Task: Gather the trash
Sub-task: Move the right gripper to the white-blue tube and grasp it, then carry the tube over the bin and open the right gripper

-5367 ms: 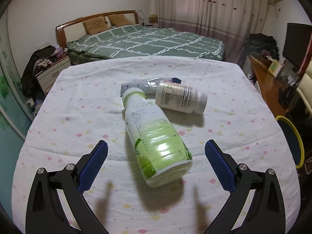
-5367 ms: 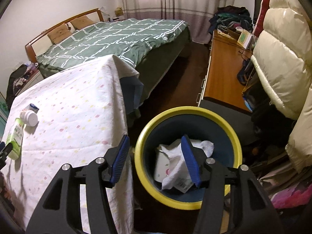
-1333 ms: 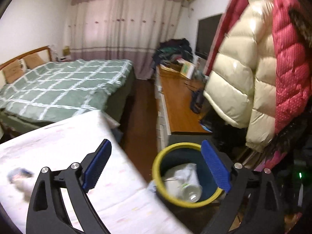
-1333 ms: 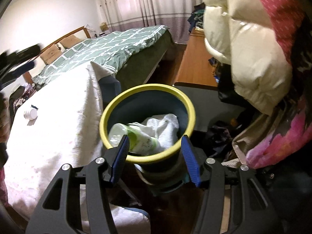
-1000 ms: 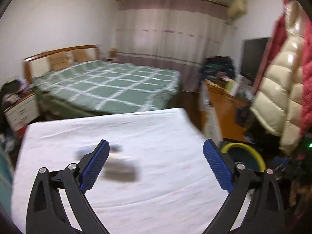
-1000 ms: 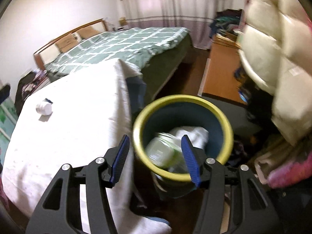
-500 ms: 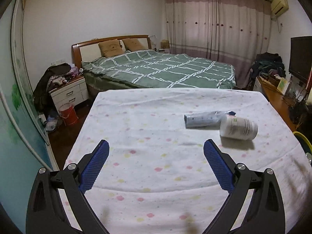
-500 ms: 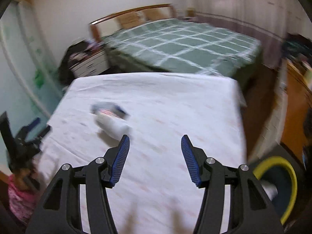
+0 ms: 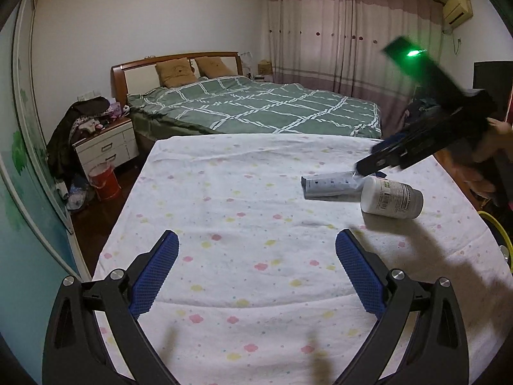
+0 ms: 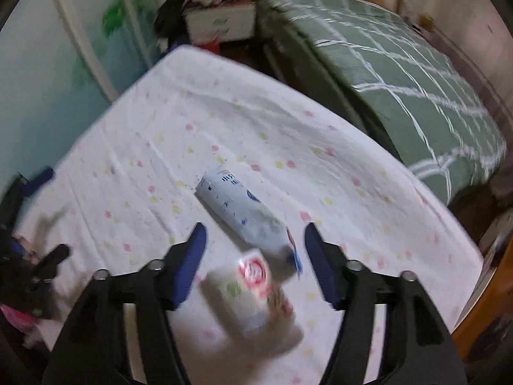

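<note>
Two wrist views over one table (image 9: 256, 192)

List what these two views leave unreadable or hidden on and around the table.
- Right wrist view: motion blur smears the white bottle's label.
- Left wrist view: the right gripper covers the flat tube's far end; its jaws are opening.
- Left wrist view: the yellow-rimmed bin is cut off by the frame edge; its contents are hidden.

In the right wrist view we see the white bottle (image 10: 253, 292) blurred, so its label is unreadable. At three o'clock in the left wrist view, the picture edge cuts the yellow bin rim (image 9: 497, 227).
</note>
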Action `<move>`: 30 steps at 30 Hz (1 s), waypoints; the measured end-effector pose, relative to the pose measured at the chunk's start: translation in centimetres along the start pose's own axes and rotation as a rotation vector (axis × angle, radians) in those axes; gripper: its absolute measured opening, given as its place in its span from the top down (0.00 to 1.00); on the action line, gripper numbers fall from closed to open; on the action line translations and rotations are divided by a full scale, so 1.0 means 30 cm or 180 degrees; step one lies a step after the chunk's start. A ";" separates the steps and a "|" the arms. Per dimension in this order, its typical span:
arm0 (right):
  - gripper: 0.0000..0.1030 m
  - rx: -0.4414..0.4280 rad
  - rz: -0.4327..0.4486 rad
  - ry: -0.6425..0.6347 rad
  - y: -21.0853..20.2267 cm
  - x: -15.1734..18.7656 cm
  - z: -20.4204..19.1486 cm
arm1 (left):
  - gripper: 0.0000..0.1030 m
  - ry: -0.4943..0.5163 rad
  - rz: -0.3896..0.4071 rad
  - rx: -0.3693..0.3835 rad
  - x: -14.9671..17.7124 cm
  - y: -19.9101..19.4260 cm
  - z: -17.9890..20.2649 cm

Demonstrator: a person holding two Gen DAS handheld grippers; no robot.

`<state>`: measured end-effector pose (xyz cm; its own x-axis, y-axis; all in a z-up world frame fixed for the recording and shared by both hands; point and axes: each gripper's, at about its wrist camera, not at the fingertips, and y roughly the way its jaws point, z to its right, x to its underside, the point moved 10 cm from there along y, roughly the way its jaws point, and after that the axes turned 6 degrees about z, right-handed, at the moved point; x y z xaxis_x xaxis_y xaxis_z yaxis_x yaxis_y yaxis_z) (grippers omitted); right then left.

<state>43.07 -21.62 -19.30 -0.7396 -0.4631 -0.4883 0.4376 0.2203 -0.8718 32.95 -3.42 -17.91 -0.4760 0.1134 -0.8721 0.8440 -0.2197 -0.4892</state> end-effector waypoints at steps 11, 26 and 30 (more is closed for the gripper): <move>0.27 0.0188 -0.0384 -0.0611 0.182 0.029 0.002 | 0.05 0.0021 -0.0063 0.0049 0.010 0.007 0.019; 0.70 -0.0142 -0.0313 0.0608 0.163 0.049 0.176 | 0.05 0.0078 -0.0111 0.0070 0.018 0.009 0.040; 0.70 -0.0143 -0.0266 0.0884 0.128 0.098 0.217 | 0.05 0.0101 -0.0097 0.0068 0.019 0.005 0.043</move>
<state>45.90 -27.71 -23.84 -0.8866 -0.2297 -0.4016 0.3508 0.2320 -0.9072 32.49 -4.64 -18.46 -0.4929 0.1511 -0.8569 0.8236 -0.2364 -0.5155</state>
